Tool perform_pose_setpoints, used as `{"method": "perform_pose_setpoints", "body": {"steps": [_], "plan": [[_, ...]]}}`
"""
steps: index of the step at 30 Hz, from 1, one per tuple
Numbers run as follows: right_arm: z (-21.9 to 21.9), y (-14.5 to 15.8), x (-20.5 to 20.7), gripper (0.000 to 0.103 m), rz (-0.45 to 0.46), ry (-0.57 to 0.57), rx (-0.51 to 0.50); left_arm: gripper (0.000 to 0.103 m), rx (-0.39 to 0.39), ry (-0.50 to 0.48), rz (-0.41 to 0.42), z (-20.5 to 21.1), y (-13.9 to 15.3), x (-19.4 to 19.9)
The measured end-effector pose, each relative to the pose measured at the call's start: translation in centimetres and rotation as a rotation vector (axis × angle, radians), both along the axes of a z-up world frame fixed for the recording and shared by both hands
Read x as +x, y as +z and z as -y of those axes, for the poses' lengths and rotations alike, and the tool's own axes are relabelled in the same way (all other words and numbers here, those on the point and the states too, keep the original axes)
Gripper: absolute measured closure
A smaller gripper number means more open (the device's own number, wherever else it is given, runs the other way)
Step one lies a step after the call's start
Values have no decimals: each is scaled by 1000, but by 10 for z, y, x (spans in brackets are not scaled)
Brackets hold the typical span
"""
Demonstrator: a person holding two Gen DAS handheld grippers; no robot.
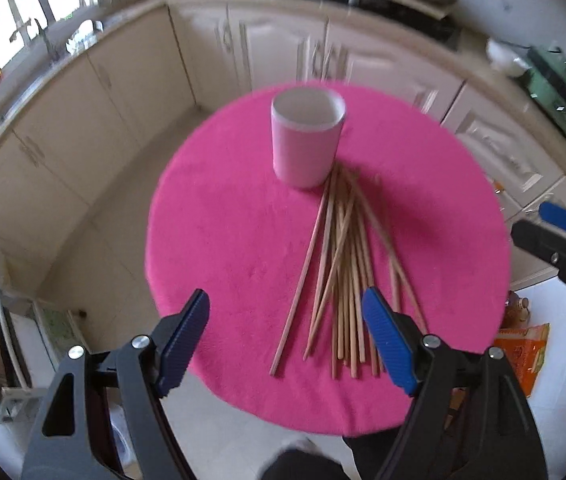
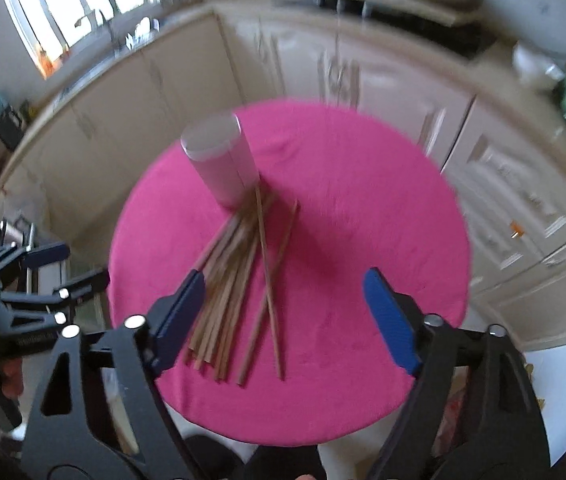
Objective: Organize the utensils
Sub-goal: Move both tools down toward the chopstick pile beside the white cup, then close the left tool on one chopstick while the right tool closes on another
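A round table with a bright pink cloth carries a pale pink cylindrical cup, upright and hollow. Several wooden chopsticks lie fanned on the cloth, their far ends against the cup's base. My left gripper hovers open above the near ends of the chopsticks, nothing between its blue pads. My right gripper also stands open above the chopsticks, holding nothing. Each gripper shows at the other view's edge: the right gripper and the left gripper.
Cream kitchen cabinets curve behind the table under a counter with a sink and window at the left. An orange packet lies on the white floor to the right. A person's dark-clad legs are at the table's near edge.
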State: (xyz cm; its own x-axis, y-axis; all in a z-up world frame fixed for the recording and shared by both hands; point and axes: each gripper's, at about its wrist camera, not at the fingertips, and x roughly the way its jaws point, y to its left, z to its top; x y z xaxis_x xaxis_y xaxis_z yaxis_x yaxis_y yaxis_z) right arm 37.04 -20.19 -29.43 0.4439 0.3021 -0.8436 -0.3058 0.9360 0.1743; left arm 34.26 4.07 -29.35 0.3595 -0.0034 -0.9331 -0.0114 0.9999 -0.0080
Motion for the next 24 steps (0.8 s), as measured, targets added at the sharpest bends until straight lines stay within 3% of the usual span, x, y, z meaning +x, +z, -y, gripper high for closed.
{"method": "perform_pose_setpoints", "body": {"steps": [1,4,7,11,14,16,19,24], "plan": [[-2,-13,9,32,-34,12,-13,26,-12,2,-30,-1,-12,7],[-5,-45,24,39,-133,42,-12,45,-36,-10,-119,0,-49,25],[-10,-67,30,46,-189,66,-18,55,-46,-4,-186,-2,-78,43],[-17,-93,38,55,-253,71,-14,55,-55,-52,-218,7,-95,59],[-17,-105,45,64,-292,51,-14,56,-39,-94,-254,11,-114,70],[-16,-109,49,67,-302,29,-8,64,-42,-113,-269,12,-122,76],[-18,-113,51,67,-320,6,-1,70,-40,-144,-280,13,-131,84],[-23,-116,59,67,-336,-35,16,92,-66,-184,-315,14,-144,93]]}}
